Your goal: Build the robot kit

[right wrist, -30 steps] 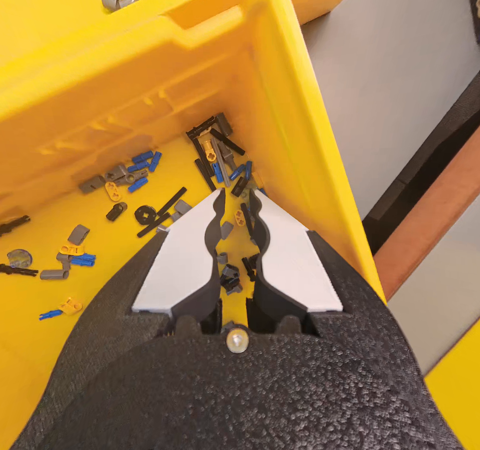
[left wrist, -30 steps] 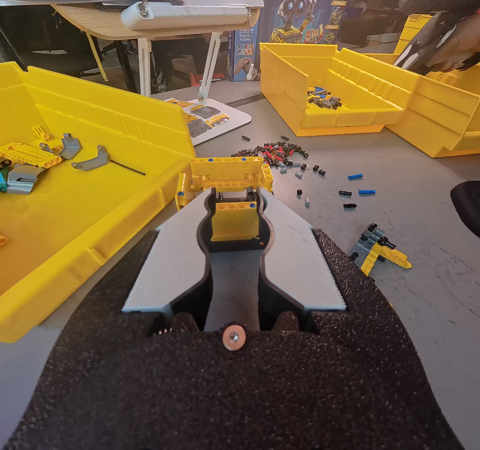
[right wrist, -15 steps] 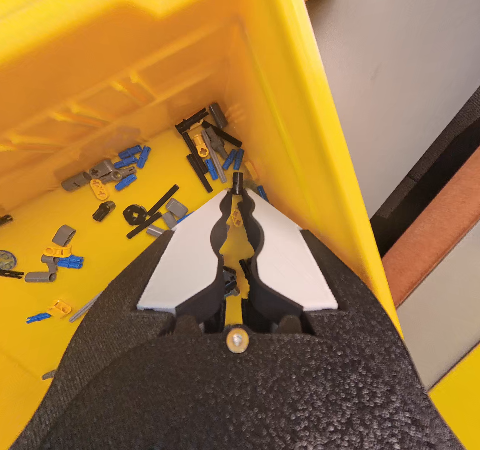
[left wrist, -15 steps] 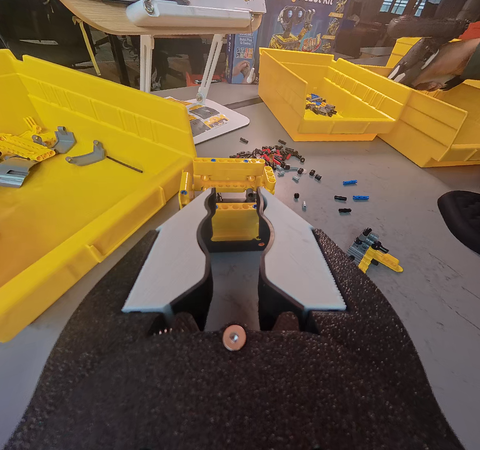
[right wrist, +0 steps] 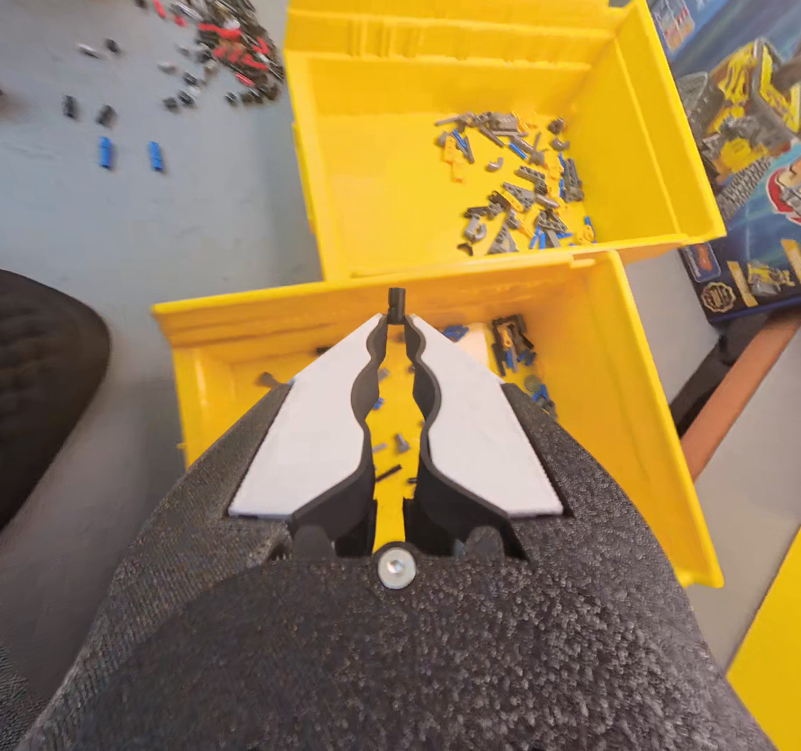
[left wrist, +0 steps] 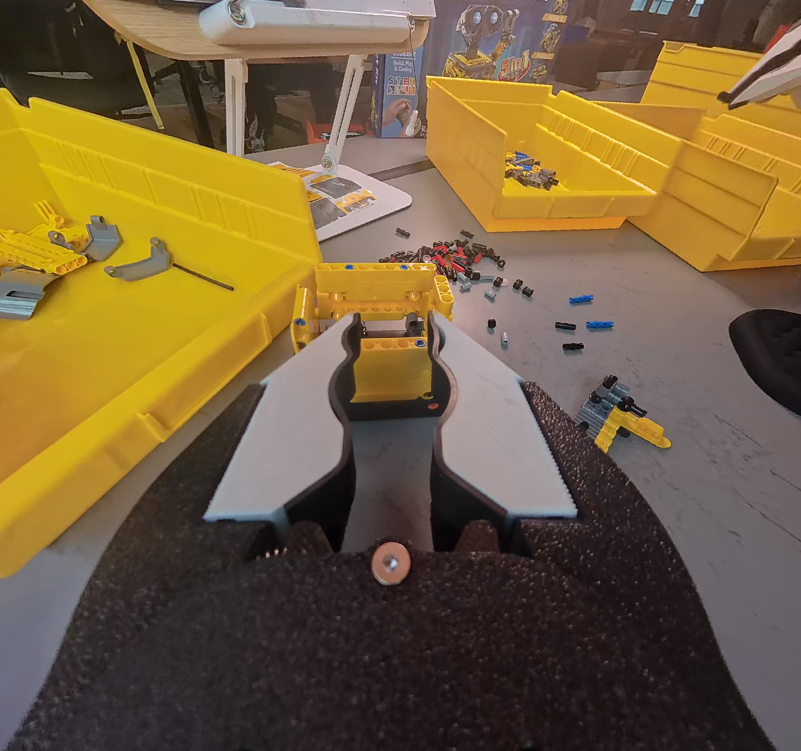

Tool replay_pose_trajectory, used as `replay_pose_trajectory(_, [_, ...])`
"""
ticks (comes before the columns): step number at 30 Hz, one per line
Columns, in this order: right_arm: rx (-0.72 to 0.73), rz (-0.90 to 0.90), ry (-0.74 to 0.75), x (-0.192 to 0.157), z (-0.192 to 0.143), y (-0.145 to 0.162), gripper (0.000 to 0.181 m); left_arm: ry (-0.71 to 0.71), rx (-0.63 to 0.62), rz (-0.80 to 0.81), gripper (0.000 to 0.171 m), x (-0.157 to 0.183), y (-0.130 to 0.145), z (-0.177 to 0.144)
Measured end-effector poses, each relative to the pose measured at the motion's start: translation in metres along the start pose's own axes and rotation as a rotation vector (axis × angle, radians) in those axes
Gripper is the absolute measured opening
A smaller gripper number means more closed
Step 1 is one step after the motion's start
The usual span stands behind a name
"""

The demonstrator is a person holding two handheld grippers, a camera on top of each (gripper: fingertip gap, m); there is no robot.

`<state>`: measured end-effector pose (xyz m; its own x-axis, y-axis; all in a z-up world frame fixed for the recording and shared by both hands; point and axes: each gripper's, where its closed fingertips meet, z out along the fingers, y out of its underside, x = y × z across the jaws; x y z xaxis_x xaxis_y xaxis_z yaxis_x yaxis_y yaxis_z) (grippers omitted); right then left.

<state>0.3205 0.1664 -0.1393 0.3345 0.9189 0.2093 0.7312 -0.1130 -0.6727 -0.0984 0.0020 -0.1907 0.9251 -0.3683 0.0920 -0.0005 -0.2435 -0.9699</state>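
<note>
My left gripper [left wrist: 393, 326] is shut on a yellow brick assembly [left wrist: 381, 296] with a black base, which rests on the grey table [left wrist: 650, 513] beside a big yellow bin [left wrist: 151, 383]. My right gripper [right wrist: 396, 318] is shut on a small black pin [right wrist: 396, 300] and holds it above a yellow bin [right wrist: 628, 426] with several loose small parts in it. The right gripper's fingertip also shows at the upper right of the left wrist view [left wrist: 754, 88].
A heap of black and red pins [left wrist: 446, 253] and a few blue pins [left wrist: 581, 299] lie on the table. A small grey and yellow sub-assembly [left wrist: 620, 418] lies at right. More yellow bins [left wrist: 563, 210], a kit box [left wrist: 498, 28] and a stand holding an instruction booklet [left wrist: 303, 23] stand behind. There is about 45 centimeters between the tips of the two grippers.
My right gripper shut on the black pin inside the bin and lifted it up and out, swinging back so both bins and the table show. The left gripper stays shut on the assembly.
</note>
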Motion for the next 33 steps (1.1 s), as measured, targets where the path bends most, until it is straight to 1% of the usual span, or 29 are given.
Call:
replay_pose_trajectory(3, [0.031, -0.005, -0.074, -0.062, -0.002, -0.02, 0.007, 0.006, -0.001, 0.005, 0.029, 0.002, 0.0, 0.0])
replay_pose_trajectory(6, [0.014, 0.001, -0.1, -0.112, 0.017, -0.021, 0.007, 0.014, 0.0, 0.01, 0.029, 0.004, 0.0, -0.001])
replay_pose_trajectory(11, [0.027, -0.023, -0.062, -0.157, 0.057, -0.013, 0.007, 0.026, 0.003, 0.013, 0.029, 0.008, 0.0, -0.004])
replay_pose_trajectory(16, [-0.036, -0.033, -0.082, -0.192, 0.1, -0.004, 0.007, 0.034, -0.002, 0.014, 0.029, 0.009, 0.001, -0.004])
replay_pose_trajectory(18, [-0.057, -0.023, -0.103, -0.201, 0.114, -0.004, 0.007, 0.037, -0.005, 0.014, 0.029, 0.01, 0.002, -0.004])
replay_pose_trajectory(21, [-0.09, -0.044, -0.099, -0.204, 0.127, -0.005, 0.007, 0.038, -0.006, 0.009, 0.029, 0.009, 0.002, -0.006])
replay_pose_trajectory(25, [-0.094, -0.052, -0.128, -0.207, 0.133, -0.007, 0.007, 0.041, -0.009, -0.008, 0.029, 0.008, 0.002, -0.006])
replay_pose_trajectory(27, [-0.084, -0.06, -0.13, -0.205, 0.132, -0.007, 0.013, 0.041, -0.015, -0.012, 0.029, 0.007, 0.003, -0.005])
replay_pose_trajectory(30, [-0.02, -0.073, -0.132, -0.2, 0.116, -0.013, 0.022, 0.037, -0.019, -0.017, 0.029, 0.006, 0.004, -0.004])
replay_pose_trajectory(33, [0.064, -0.039, -0.084, -0.176, 0.081, -0.025, 0.03, 0.032, -0.023, -0.026, 0.029, 0.004, 0.005, -0.004])
